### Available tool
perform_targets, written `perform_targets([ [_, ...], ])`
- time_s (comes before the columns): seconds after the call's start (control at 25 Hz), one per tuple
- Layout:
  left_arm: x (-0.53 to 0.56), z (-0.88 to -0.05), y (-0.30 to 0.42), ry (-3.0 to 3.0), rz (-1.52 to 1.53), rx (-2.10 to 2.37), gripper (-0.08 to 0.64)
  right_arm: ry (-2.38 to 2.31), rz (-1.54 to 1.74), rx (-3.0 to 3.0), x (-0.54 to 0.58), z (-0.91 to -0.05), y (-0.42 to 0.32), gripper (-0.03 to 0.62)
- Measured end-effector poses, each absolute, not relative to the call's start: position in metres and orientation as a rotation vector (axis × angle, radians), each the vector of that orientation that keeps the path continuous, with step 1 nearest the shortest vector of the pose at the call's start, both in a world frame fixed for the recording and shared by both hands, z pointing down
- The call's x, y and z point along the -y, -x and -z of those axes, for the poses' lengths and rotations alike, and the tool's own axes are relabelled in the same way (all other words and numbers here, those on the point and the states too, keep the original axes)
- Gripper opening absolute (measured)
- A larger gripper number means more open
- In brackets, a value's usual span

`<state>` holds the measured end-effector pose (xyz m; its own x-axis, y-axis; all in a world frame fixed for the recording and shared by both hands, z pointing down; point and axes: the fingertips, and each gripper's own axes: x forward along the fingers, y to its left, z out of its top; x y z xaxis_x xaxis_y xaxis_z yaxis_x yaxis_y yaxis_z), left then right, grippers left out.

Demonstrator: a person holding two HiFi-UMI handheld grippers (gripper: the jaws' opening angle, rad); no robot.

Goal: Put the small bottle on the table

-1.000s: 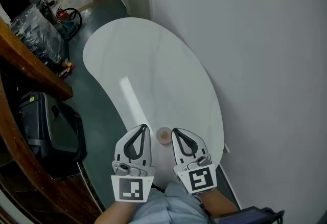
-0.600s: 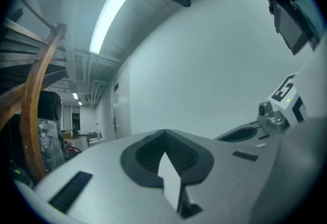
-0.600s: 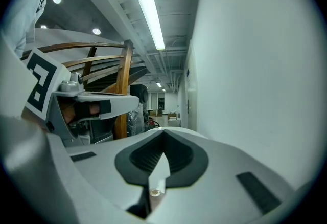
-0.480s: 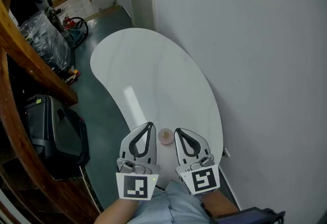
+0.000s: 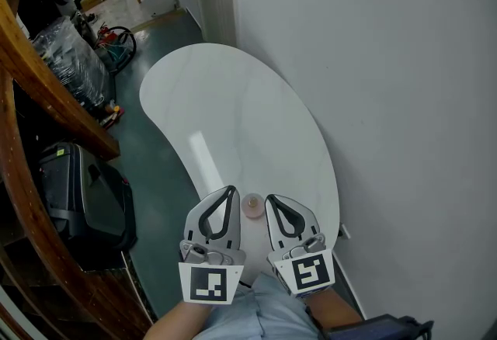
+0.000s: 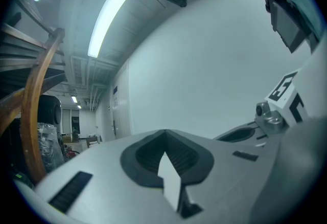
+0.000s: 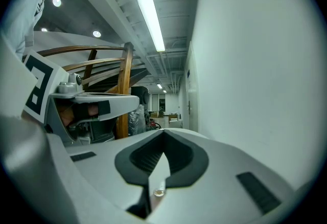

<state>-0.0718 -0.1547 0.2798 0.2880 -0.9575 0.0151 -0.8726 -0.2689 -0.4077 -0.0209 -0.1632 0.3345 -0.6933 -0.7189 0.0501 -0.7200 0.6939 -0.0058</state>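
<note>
A small pale bottle with a pinkish round top stands upright on the near end of the white kidney-shaped table. It sits free in the gap between my two grippers. The left gripper lies just left of it, its jaws shut with nothing in them. The right gripper lies just right of it, also shut and empty. In the left gripper view the closed tips point along the white tabletop. The right gripper view shows its shut tips the same way. Neither gripper view shows the bottle.
A white wall runs along the table's right side. A black suitcase stands on the dark floor at left, beside a curved wooden stair rail. Plastic-wrapped goods and boxes sit at the far end near a door.
The head view has shifted a little, so the table sits lower in the picture. Both grippers and the bottle keep the same places relative to each other.
</note>
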Motion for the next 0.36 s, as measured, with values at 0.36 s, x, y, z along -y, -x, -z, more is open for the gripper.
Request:
perform_targets([
  [0.36,0.1535,-0.2830,0.0709,2.240,0.388,-1.643,0.002,-1.206,-0.046,2.847,0.1612,-0.3395,0.0223,0.000],
])
